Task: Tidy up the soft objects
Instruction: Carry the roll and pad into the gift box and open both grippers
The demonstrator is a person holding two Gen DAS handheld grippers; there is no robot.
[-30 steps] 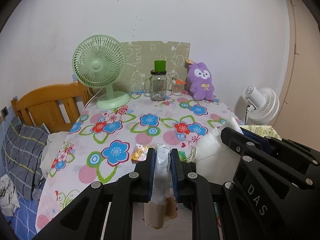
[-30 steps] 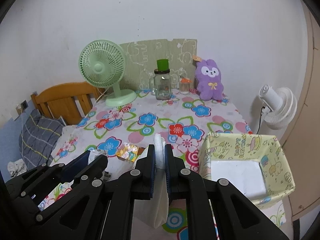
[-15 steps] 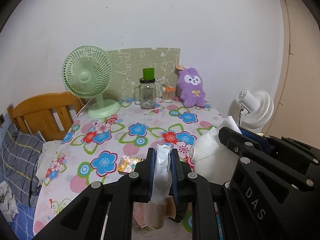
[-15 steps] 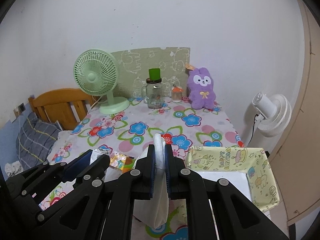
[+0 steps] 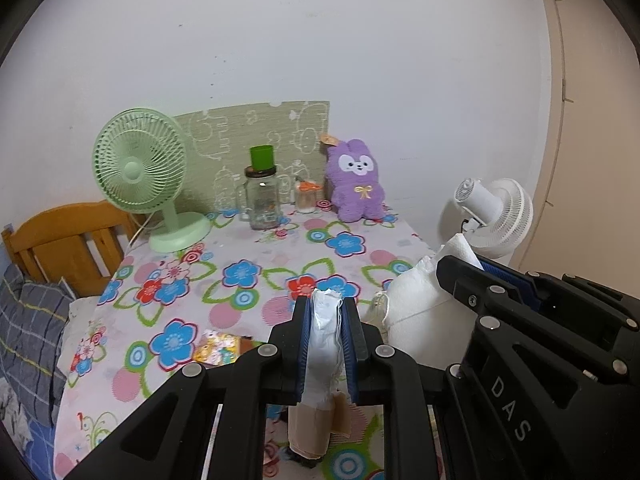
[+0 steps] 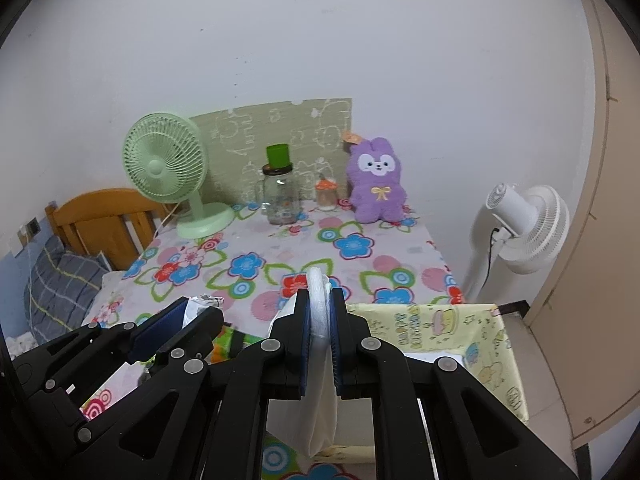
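Observation:
In the left wrist view my left gripper (image 5: 327, 303) is shut on a pale, crinkled soft pack (image 5: 322, 344), and a tan piece hangs below it. The right gripper (image 5: 476, 274) is beside it at the right, with a white cloth (image 5: 414, 308) hanging from it. The right wrist view shows my right gripper (image 6: 319, 295) shut on that white cloth (image 6: 316, 416), which hangs down over the near table edge. The left gripper (image 6: 196, 312) is low at the left, with crumpled white in its jaws. A yellow patterned box (image 6: 424, 322) stands open just right of my right gripper. A purple plush bunny (image 6: 376, 184) sits at the table's back.
On the flowered tablecloth (image 5: 256, 276) stand a green fan (image 5: 140, 168), a glass jar with a green cup (image 5: 262, 196) and a small orange-lidded pot (image 5: 307, 196). A colourful packet (image 5: 214, 350) lies near the front. A wooden bed frame (image 5: 60, 240) is at the left and a white fan (image 6: 524, 228) at the right.
Both grippers have drawn back from the table and risen a little, each keeping its grip. The table's objects look smaller, and the yellow box has slid lower in the right wrist view.

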